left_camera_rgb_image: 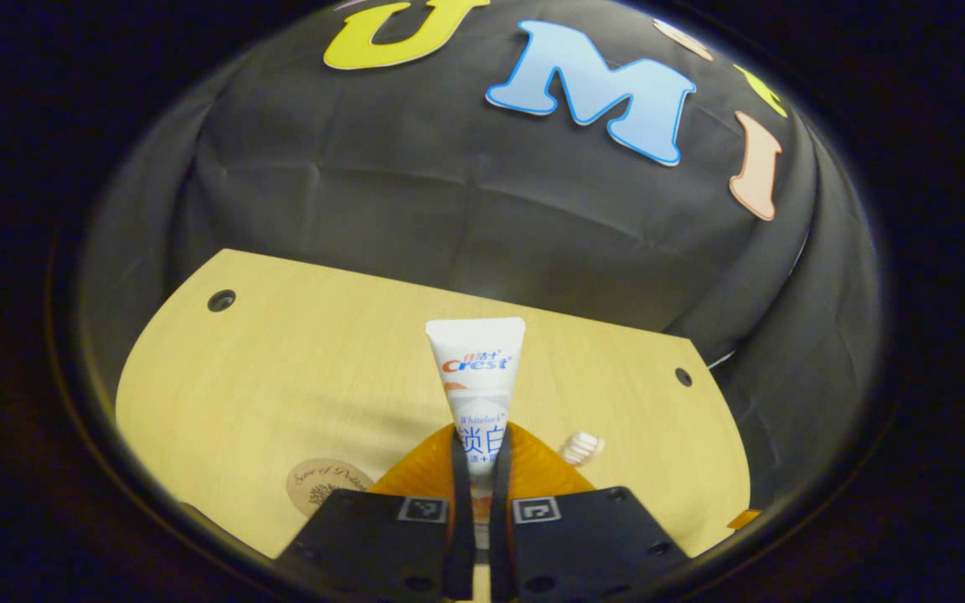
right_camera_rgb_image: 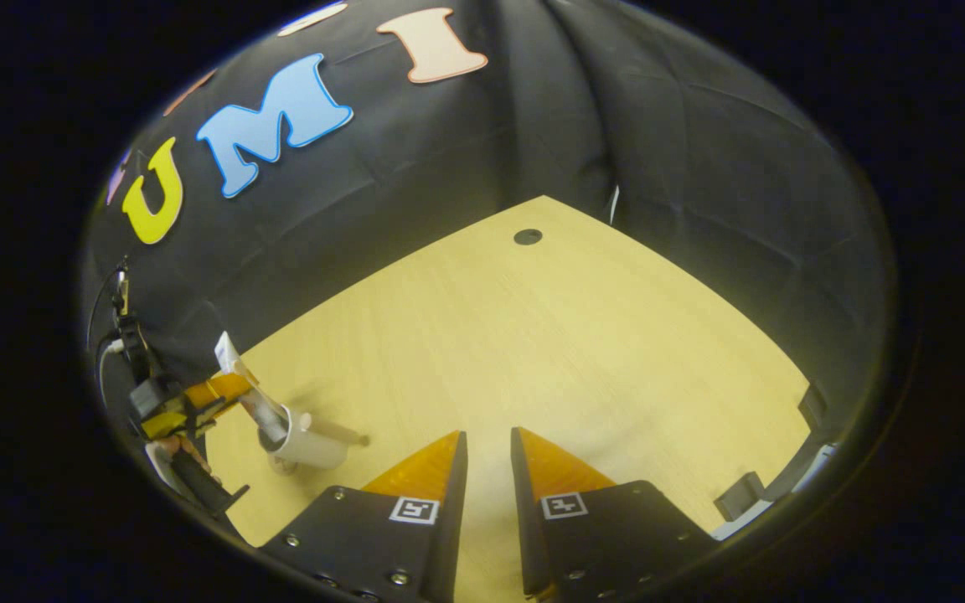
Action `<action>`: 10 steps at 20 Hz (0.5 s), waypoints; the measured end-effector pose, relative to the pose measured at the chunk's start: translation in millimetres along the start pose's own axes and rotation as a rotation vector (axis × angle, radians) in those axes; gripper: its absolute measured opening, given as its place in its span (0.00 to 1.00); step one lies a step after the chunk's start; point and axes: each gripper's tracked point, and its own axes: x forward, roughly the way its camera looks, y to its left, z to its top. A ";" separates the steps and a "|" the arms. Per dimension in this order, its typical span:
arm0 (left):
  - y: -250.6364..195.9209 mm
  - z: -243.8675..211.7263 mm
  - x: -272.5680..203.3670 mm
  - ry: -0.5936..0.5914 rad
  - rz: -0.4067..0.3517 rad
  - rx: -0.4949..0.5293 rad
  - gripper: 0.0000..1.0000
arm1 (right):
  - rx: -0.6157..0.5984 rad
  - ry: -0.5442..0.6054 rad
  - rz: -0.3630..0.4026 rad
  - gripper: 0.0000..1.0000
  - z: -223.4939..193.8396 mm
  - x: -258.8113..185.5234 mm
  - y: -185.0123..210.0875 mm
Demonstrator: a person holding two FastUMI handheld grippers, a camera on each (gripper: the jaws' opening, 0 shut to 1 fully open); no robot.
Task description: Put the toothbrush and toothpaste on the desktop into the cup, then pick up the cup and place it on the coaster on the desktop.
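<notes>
Jaws of the left gripper [left_camera_rgb_image: 479, 502] clamp the toothpaste [left_camera_rgb_image: 477, 377] mid-tube, crimped end forward above the surface [left_camera_rgb_image: 281, 377]; light and soft, so grip gently. Right gripper view: right gripper [right_camera_rgb_image: 488, 469] jaws slightly apart, empty; the toothpaste tilts over the cup [right_camera_rgb_image: 308, 444], toothbrush [right_camera_rgb_image: 336, 430] inside.

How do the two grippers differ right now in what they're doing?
The left gripper has its fingers pressed on the toothpaste, which stands upright between them; the right gripper holds nothing, a narrow gap between its fingers. In the right gripper view, the left gripper is over the white cup, while the right gripper hangs over bare desktop. Both point toward the booth's wall.
</notes>
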 end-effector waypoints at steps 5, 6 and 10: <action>4.3 -21.0 -4.4 0.029 0.014 0.034 0.33 | -0.006 -0.010 0.012 0.29 9.8 3.8 9.9; 6.7 -20.0 -7.3 0.020 0.027 0.047 0.31 | -0.011 -0.009 0.015 0.29 9.3 4.0 11.2; 3.1 -5.8 -18.8 -0.013 0.009 0.027 0.84 | -0.053 0.004 0.051 0.29 9.0 7.7 25.3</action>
